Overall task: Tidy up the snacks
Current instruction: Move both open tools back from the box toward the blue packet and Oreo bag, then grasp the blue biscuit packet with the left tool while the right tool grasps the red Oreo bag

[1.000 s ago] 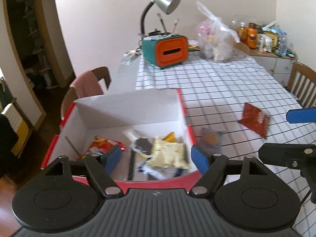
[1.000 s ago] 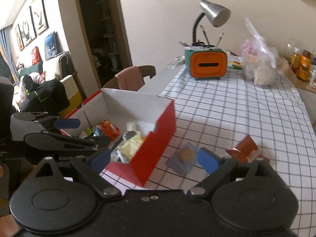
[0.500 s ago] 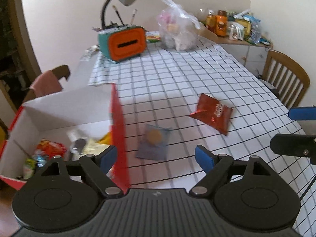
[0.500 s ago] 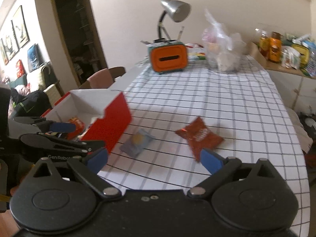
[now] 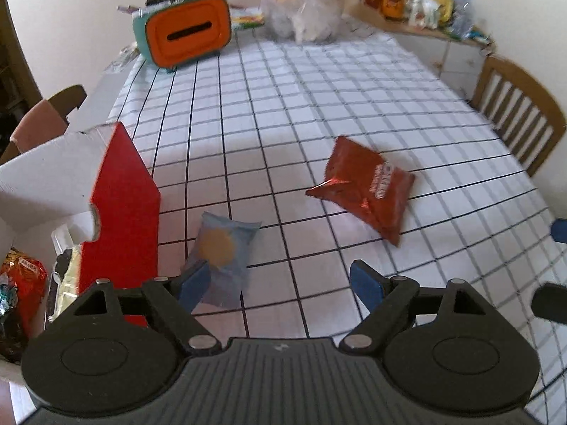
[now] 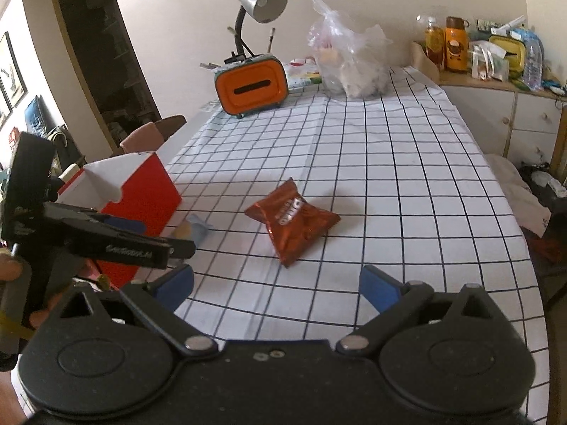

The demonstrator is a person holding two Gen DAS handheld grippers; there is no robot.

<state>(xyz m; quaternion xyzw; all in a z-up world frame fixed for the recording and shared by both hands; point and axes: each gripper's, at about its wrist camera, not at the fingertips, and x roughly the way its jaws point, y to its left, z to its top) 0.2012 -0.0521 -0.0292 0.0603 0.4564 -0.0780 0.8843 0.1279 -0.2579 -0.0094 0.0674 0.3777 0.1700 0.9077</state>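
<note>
Two snacks lie loose on the checked tablecloth (image 5: 354, 85): a pale blue cookie packet (image 5: 221, 251) just beside the red outer wall of the cardboard box (image 5: 124, 209), and a red foil chip bag (image 5: 365, 187) farther out toward the table's middle, well apart from the box. Inside the box, at the far left of the left wrist view, several wrappers are already gathered, among them a red-orange one (image 5: 24, 276) and a pale yellow one (image 5: 69, 279). The left gripper (image 5: 276, 283) hovers low over the cloth with its fingers spread wide and nothing between them; its left pad overlaps the near edge of the blue packet in the picture, though whether it touches cannot be told. The right gripper (image 6: 280, 287) hangs above the table with its fingers likewise spread and empty, the chip bag (image 6: 294, 219) ahead of it. The likely next step is picking up one of these two packets, and both carry risks. The blue packet looks flat and slick, so a closing finger could slide over it or push it against the box wall rather than lift it. The chip bag is puffed and crinkled; a pinch on a loose corner might slip, while a hard squeeze could crush what is inside. The two grippers are also close together, so reaching at once could make them collide.
</note>
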